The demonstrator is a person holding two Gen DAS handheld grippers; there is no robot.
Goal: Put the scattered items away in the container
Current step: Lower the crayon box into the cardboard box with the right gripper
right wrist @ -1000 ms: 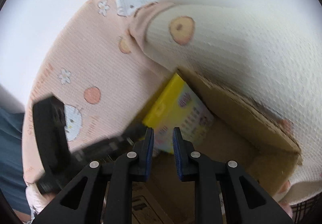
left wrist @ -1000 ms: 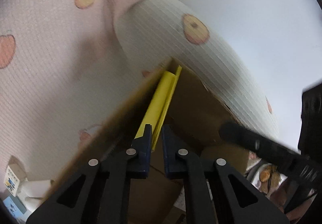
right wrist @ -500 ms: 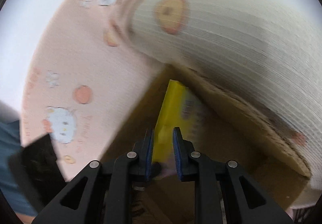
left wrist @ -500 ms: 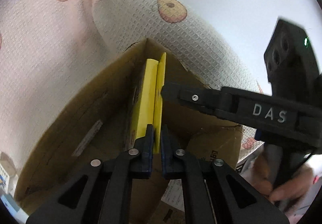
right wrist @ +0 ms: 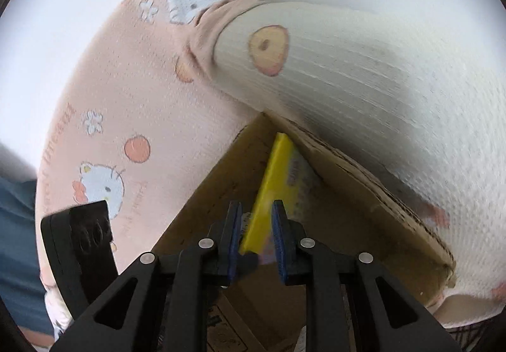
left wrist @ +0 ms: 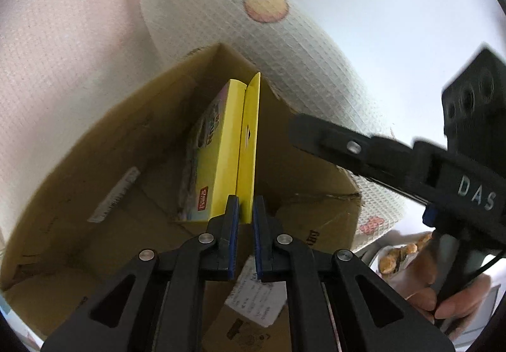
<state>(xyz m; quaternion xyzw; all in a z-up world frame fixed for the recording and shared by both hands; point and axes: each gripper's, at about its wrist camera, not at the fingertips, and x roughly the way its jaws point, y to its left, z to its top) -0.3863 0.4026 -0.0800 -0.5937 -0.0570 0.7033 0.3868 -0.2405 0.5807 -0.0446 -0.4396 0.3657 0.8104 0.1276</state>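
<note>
A brown cardboard box (left wrist: 110, 146) lies open on patterned bedding. Inside it a yellow box (left wrist: 221, 146) stands on its edge against the far corner. My left gripper (left wrist: 245, 216) has the yellow box's thin flap between its pads; the jaws are opening slightly and the pads still touch the flap. My right gripper (left wrist: 300, 130) reaches in from the right above the cardboard box, shut and empty, apart from the yellow box. In the right wrist view the yellow box (right wrist: 275, 181) leans in the corner of the cardboard box (right wrist: 363, 175), beyond my right gripper (right wrist: 256, 219).
Pink and white bedding (left wrist: 63, 51) printed with cartoon cats and fruit surrounds the box. A white paper label (left wrist: 256, 298) lies on the box floor. A person's hand (left wrist: 442, 295) holds the right gripper's handle. The left gripper's body (right wrist: 79, 241) shows at the left.
The yellow box has gone deeper into the cardboard box and stands more upright. The right gripper swung in over the box, then drew back to the right.
</note>
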